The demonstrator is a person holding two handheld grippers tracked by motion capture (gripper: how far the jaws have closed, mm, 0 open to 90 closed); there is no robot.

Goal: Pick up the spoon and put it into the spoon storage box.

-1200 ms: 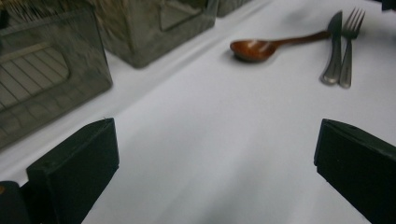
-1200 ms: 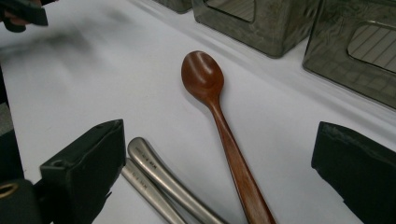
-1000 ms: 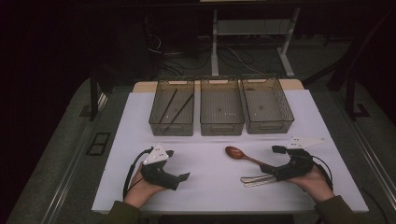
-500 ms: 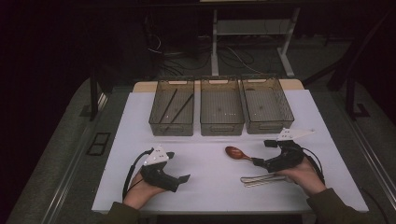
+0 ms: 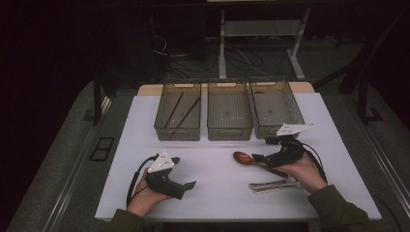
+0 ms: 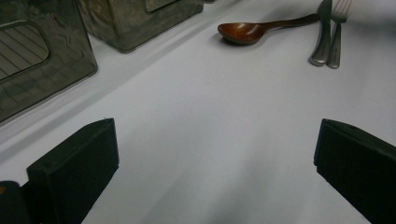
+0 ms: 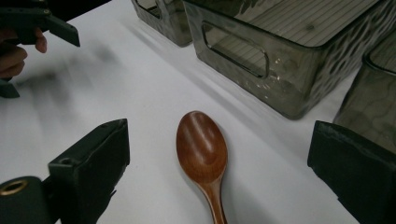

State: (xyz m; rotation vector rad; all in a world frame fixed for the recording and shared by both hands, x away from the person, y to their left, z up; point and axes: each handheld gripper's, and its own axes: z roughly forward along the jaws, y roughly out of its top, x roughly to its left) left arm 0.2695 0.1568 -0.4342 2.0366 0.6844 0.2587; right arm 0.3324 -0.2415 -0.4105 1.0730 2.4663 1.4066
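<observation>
Two open grippers, one spoon in line

One wooden spoon [image 7: 202,149] lies flat on the white surface [image 5: 212,174], bowl up and pointing toward the three bins [image 5: 229,110], just in front of the middle one. The right hand-held gripper [image 5: 258,158] hangs low over it, jaws spread wide on either side of the bowl, touching nothing. A fork [image 6: 337,32] and another steel piece lie beside the spoon's handle.

To my eye the spoon looks light and rigid, with a polished finish that could slide between hard pads. The bowl is broad and curved, a poor place to pinch; the neck or the straight handle behind it seems the surer hold, squeezed across its width. It should not mind a firm clamp.

The left hand-held gripper [image 5: 191,184] rests on the surface well apart, jaws likewise spread and empty.
</observation>
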